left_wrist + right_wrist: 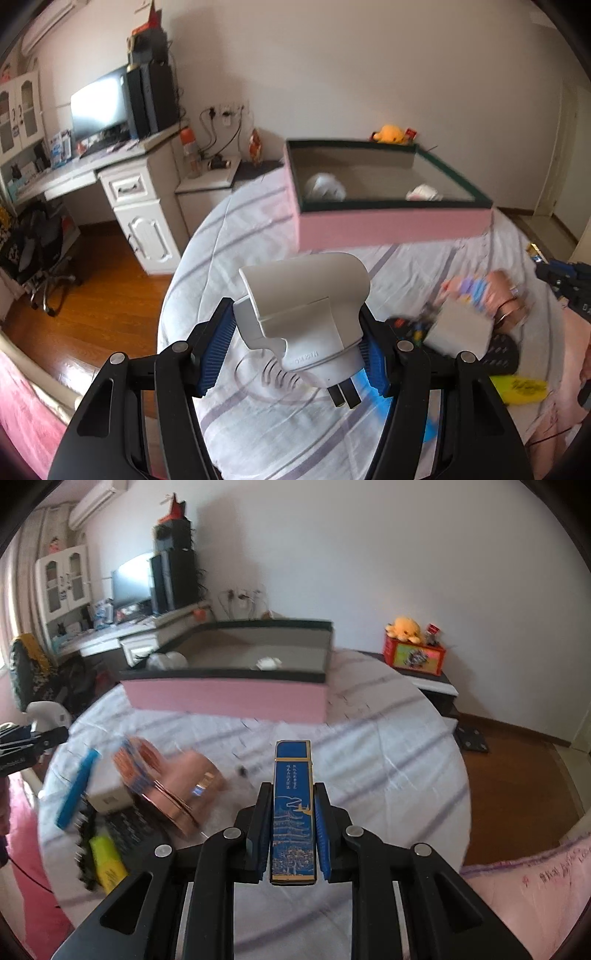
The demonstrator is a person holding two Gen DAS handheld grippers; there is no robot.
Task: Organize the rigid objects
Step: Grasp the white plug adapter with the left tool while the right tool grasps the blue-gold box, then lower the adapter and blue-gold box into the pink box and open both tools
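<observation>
My left gripper [301, 332] is shut on a white plug adapter [306, 317], whose prongs point down toward the bed. My right gripper [291, 812] is shut on a slim blue box [293, 808] with gold drawings, held above the sheet. Farther along the bed stands an open pink box [391, 225] [229, 698] with a dark rim and two white things inside. A copper-coloured round tin [177, 790] [506, 299], a small grey box [460, 330], a black remote [498, 352] [125, 827], a yellow marker [107, 864] [522, 387] and a blue stick [77, 786] lie in a blurred pile.
The bed has a white sheet with grey stripes [369, 760]. A white desk [136, 199] with a monitor stands left of it over wooden floor [96, 302]. At the far right, a nightstand carries a red box [413, 655] with a yellow plush toy.
</observation>
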